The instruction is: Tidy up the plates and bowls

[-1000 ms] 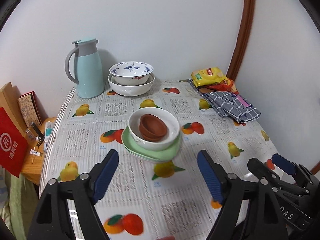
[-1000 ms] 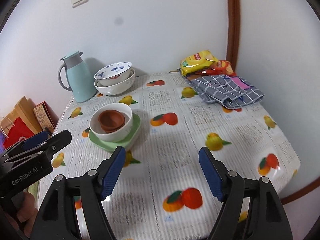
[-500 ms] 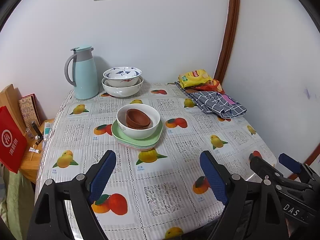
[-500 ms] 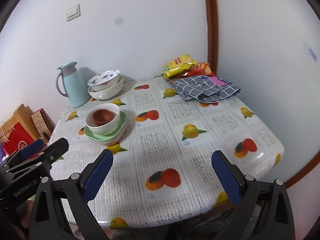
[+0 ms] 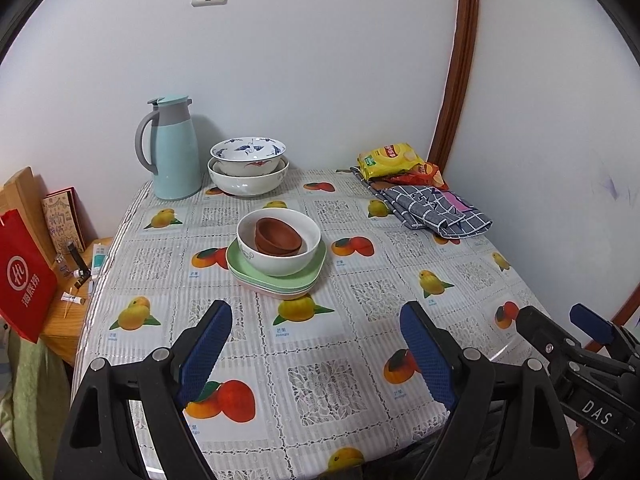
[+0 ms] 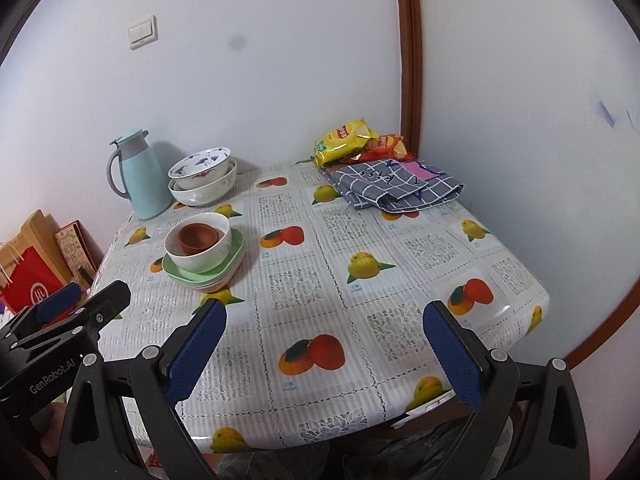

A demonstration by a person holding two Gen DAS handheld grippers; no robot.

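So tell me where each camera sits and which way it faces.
Left wrist: on the left tool, over the table's near edge, facing the white bowl on green plates; its open fingers and the right tool show.
Right wrist: on the right tool, further right, facing the far wall; the left tool shows.
Shared: bowl stack, thermos, checked cloth.

Teal jug (image 5: 173, 148), snack bags (image 5: 390, 159), checked cloth (image 5: 436, 210), fruit-print tablecloth (image 5: 360, 360).
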